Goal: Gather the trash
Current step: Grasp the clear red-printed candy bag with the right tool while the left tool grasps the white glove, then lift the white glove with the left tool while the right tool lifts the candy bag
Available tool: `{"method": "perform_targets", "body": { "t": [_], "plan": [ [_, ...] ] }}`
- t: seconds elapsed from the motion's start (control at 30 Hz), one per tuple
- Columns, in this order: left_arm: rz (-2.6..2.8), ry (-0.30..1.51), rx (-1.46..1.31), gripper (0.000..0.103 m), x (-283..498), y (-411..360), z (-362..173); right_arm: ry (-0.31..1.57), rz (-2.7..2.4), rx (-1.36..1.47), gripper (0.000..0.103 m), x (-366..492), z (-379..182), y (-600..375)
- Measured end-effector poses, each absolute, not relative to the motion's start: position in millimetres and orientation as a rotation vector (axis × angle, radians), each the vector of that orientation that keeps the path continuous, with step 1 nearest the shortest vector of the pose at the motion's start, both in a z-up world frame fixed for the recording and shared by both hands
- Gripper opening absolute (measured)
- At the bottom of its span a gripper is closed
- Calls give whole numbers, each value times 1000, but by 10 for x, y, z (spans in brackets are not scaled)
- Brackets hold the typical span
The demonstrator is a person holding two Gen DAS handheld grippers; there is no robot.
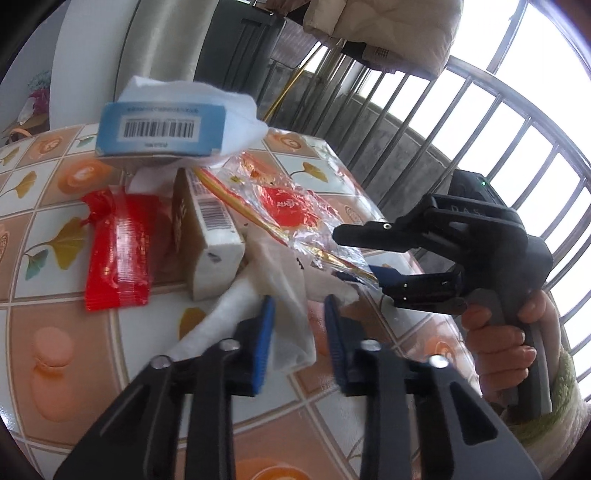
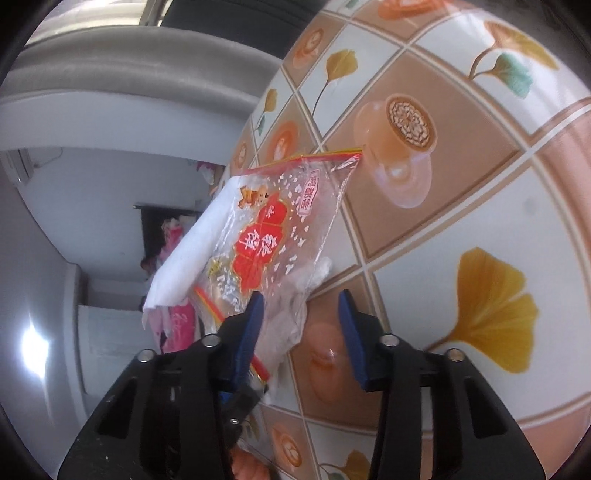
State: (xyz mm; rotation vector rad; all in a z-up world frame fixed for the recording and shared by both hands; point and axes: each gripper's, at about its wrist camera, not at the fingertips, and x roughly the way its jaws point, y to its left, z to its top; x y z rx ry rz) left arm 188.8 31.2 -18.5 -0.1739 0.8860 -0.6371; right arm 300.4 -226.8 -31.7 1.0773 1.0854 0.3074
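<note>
Trash lies heaped on a table with a ginkgo-and-cup patterned cloth [image 1: 66,332]. It includes a red wrapper [image 1: 118,254], a beige tissue pack [image 1: 210,236], a blue barcoded box [image 1: 159,129], a clear plastic bag with red print [image 1: 288,206] and a crumpled white tissue [image 1: 273,277]. My left gripper [image 1: 299,332] is open, with the tissue's lower end between its blue pads and a gap on the right side. My right gripper [image 1: 364,254] is open around the bag's near corner. In the right wrist view the bag [image 2: 273,236] rests against the left pad of that gripper [image 2: 301,325], clear of the right pad.
A person's hand [image 1: 498,343] holds the right gripper's handle at the table's right edge. Behind it runs a metal railing [image 1: 480,129], with a quilt [image 1: 388,29] hanging above. White paper [image 2: 192,254] lies under the bag. Bare cloth [image 2: 461,184] spreads to the right.
</note>
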Motion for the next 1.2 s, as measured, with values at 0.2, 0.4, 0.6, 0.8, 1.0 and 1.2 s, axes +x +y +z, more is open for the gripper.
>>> {"method": "perform_targets", "body": {
  "t": [0.2, 0.4, 0.6, 0.8, 1.0, 1.2],
  "plan": [
    [-634, 895, -190, 3, 1882, 322, -172, 1055, 318, 1094, 8, 2922, -265, -2301],
    [-653, 881, -212, 2, 1725, 491, -90, 1005, 326, 1133, 4, 2638, -182, -2465],
    [-663, 892, -220, 2, 1436, 697, 1, 1013, 349, 1144, 4, 2296, -179, -2615],
    [-638, 926, -221, 2, 1037, 929, 8, 1023, 348, 1183, 4, 1850, -208, -2704],
    [-603, 943, -199, 2, 892, 986, -67, 1028, 302, 1204, 9, 1755, -321, -2734],
    [-588, 968, -148, 14, 918, 863, -88, 1016, 261, 1230, 29, 1731, -433, -2779]
  ]
}}
